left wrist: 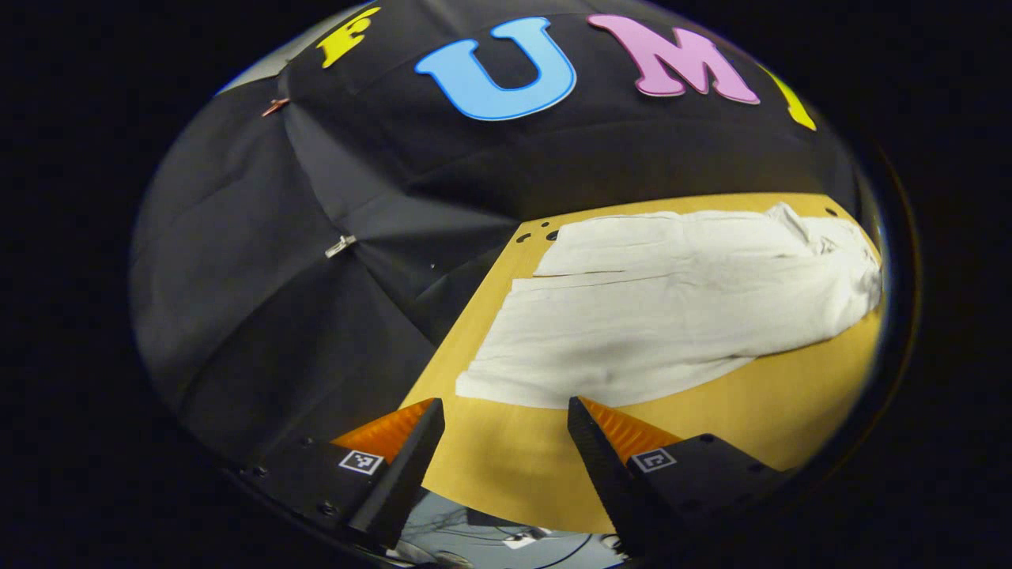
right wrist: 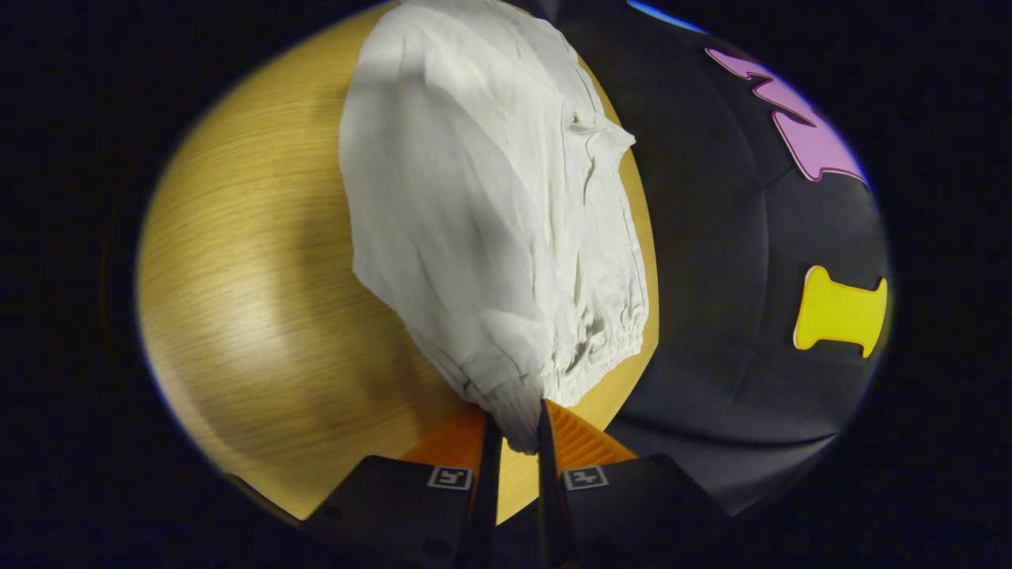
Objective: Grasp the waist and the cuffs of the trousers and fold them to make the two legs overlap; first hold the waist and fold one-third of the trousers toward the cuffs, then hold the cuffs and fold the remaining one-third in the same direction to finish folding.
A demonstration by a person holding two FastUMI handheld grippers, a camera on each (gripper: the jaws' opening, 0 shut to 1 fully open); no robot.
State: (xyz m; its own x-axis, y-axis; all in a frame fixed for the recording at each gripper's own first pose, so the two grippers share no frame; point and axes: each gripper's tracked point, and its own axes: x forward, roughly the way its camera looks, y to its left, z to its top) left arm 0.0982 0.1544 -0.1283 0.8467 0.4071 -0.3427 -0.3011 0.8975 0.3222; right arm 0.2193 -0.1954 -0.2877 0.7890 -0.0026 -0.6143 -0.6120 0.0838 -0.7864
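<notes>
Your trousers point(left wrist: 672, 308) are thin matt woven cloth, lightly creased, with a puckered gathered waist point(right wrist: 589, 356) pinched in your right gripper point(right wrist: 514, 431). The table point(left wrist: 791, 403) is smooth wood-grain board with a soft sheen. Both grippers' finger pads point(left wrist: 624, 431) are ribbed, the bodies behind them matt plastic. The booth wall point(left wrist: 316, 316) is matt cloth, folded and held with small shiny metal clips point(left wrist: 340, 246).

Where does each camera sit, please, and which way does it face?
Left gripper view: rides the left gripper, jaws open over the table, facing the trousers from their cuff end.
Right gripper view: rides the right gripper, jaws shut on the elastic waist, looking along the trousers.
Both share the trousers, the table and the wall.
</notes>
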